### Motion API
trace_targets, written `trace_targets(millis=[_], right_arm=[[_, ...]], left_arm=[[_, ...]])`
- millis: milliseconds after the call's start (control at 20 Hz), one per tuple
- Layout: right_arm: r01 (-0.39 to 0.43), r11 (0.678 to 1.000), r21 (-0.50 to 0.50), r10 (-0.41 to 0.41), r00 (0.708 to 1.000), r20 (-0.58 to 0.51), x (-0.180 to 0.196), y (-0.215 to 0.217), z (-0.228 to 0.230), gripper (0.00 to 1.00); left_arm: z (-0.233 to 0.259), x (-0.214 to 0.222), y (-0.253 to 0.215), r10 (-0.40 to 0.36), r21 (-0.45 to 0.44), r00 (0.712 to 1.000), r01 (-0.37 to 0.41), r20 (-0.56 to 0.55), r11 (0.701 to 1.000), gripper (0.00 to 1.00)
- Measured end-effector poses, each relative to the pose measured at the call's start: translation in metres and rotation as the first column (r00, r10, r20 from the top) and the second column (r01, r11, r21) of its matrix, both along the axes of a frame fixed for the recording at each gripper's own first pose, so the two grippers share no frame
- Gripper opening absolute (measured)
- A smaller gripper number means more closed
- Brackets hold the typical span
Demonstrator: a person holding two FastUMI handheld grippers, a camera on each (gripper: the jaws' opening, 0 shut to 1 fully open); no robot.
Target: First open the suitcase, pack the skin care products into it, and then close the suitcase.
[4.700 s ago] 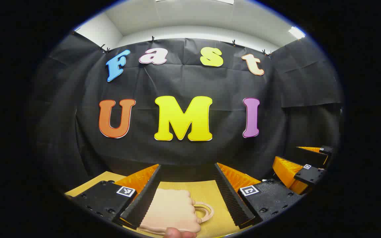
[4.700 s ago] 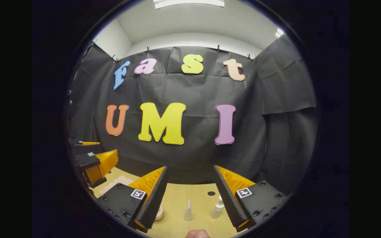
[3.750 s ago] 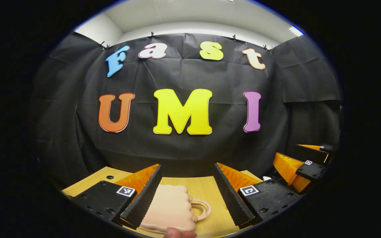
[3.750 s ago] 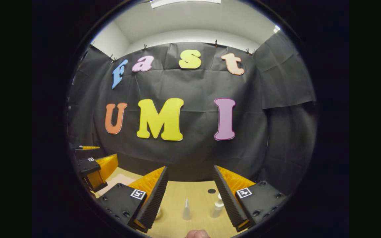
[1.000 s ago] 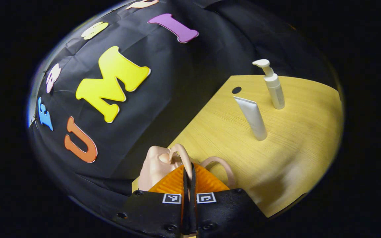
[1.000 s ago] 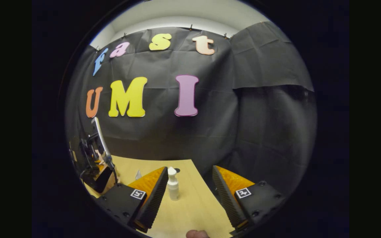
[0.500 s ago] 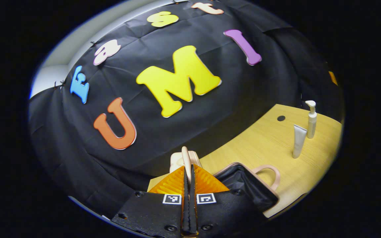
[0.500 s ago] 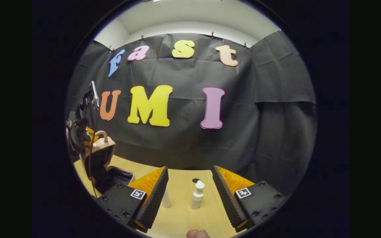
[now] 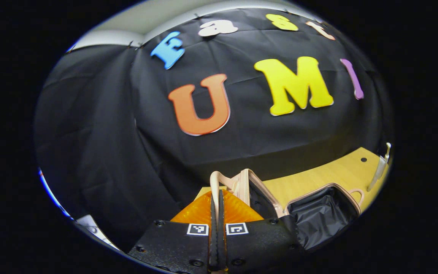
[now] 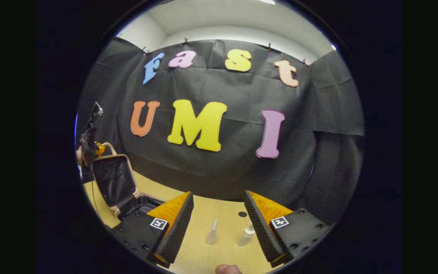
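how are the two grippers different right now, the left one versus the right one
The left gripper is shut on the suitcase lid's handle; the right gripper is open and holds nothing. The left gripper is by the raised suitcase lid; the right gripper hangs over the table, with the tube and the pump bottle between its fingers. Both have ridged fingers.

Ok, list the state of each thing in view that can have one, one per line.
Suitcase: open, lid raised, dark lining showing.
Lid handle: pinched in the left tool.
Left tool: shut on the lid handle.
Right tool: open, holding nothing.
Tube: upright on the table, not yet packed.
Pump bottle: upright on the table beside the tube, not yet packed.
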State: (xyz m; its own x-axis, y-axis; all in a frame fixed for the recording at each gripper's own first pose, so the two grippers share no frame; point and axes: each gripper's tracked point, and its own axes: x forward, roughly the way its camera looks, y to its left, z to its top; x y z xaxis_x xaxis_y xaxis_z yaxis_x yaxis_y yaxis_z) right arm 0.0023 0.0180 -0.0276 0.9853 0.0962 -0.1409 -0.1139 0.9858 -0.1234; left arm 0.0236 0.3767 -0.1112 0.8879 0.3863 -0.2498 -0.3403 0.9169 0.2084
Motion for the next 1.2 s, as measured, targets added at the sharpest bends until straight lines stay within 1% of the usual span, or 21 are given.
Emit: trace_targets(millis=[100,150,200,300,400,450,600,700,750,850,900,950,1000,1050,1100,1200], right_arm=[[-0.005,1.0,-0.022,0.005,1.0,-0.022,-0.001,0.013,-0.006,0.8],[-0.011,0.999,-0.033,0.01,0.999,-0.034,-0.001,0.019,-0.01,0.8],[-0.022,0.999,-0.046,0.02,0.999,-0.043,-0.003,0.028,-0.013,0.8],[-0.039,0.997,-0.066,0.035,0.998,-0.061,-0.003,0.041,-0.02,0.8],[-0.053,0.996,-0.078,0.046,0.995,-0.084,-0.002,0.054,-0.027,0.8],[-0.066,0.995,-0.079,0.059,0.994,-0.092,-0.002,0.062,-0.028,0.8],[-0.085,0.993,-0.081,0.076,0.991,-0.114,0.0,0.076,-0.035,0.8],[-0.086,0.993,-0.075,0.076,0.989,-0.126,0.002,0.078,-0.039,0.8],[-0.084,0.994,-0.069,0.075,0.989,-0.13,0.005,0.079,-0.039,0.8],[-0.079,0.996,-0.046,0.072,0.988,-0.135,0.007,0.077,-0.039,0.8],[-0.076,0.996,-0.036,0.07,0.988,-0.138,0.008,0.075,-0.041,0.8],[-0.071,0.997,-0.023,0.067,0.988,-0.139,0.01,0.072,-0.041,0.8],[-0.067,0.998,-0.014,0.064,0.988,-0.14,0.01,0.068,-0.041,0.8],[-0.064,0.998,-0.002,0.063,0.988,-0.138,0.011,0.065,-0.042,0.8],[-0.052,0.999,0.015,0.054,0.989,-0.135,0.011,0.056,-0.043,0.8],[-0.038,0.998,0.043,0.044,0.99,-0.133,0.012,0.041,-0.043,0.8]], left_arm=[[-0.047,0.004,0.038,0.037,-0.097,0.999,-0.04,-0.03,0.995,0.03],[-0.078,0.006,0.049,0.045,-0.115,0.997,-0.052,-0.064,0.992,0.03],[-0.107,0.009,0.056,0.048,-0.133,0.995,-0.059,-0.089,0.989,0.03],[-0.164,0.01,0.066,0.054,-0.219,0.99,-0.081,-0.127,0.972,0.03],[-0.191,0.009,0.076,0.058,-0.332,0.986,-0.108,-0.157,0.937,0.03],[-0.207,0.006,0.077,0.049,-0.367,0.982,-0.115,-0.184,0.923,0.03],[-0.238,0.008,0.074,0.028,-0.434,0.973,-0.128,-0.231,0.892,0.04],[-0.254,0.007,0.074,0.033,-0.444,0.958,-0.162,-0.284,0.881,0.07],[-0.258,0.004,0.078,0.035,-0.439,0.951,-0.173,-0.306,0.882,0.14],[-0.253,0.001,0.077,0.027,-0.426,0.951,-0.164,-0.309,0.89,0.19],[-0.251,-0.002,0.082,0.046,-0.372,0.94,-0.178,-0.338,0.911,0.23],[-0.242,-0.005,0.083,0.052,-0.343,0.939,-0.176,-0.341,0.922,0.27],[-0.235,-0.007,0.081,0.064,-0.32,0.939,-0.178,-0.337,0.931,0.43],[-0.22,-0.008,0.078,0.073,-0.309,0.947,-0.174,-0.312,0.935,0.48],[-0.198,-0.007,0.072,0.094,-0.272,0.957,-0.171,-0.274,0.947,0.65],[-0.162,-0.009,0.056,0.12,-0.215,0.967,-0.169,-0.223,0.962,0.87]])
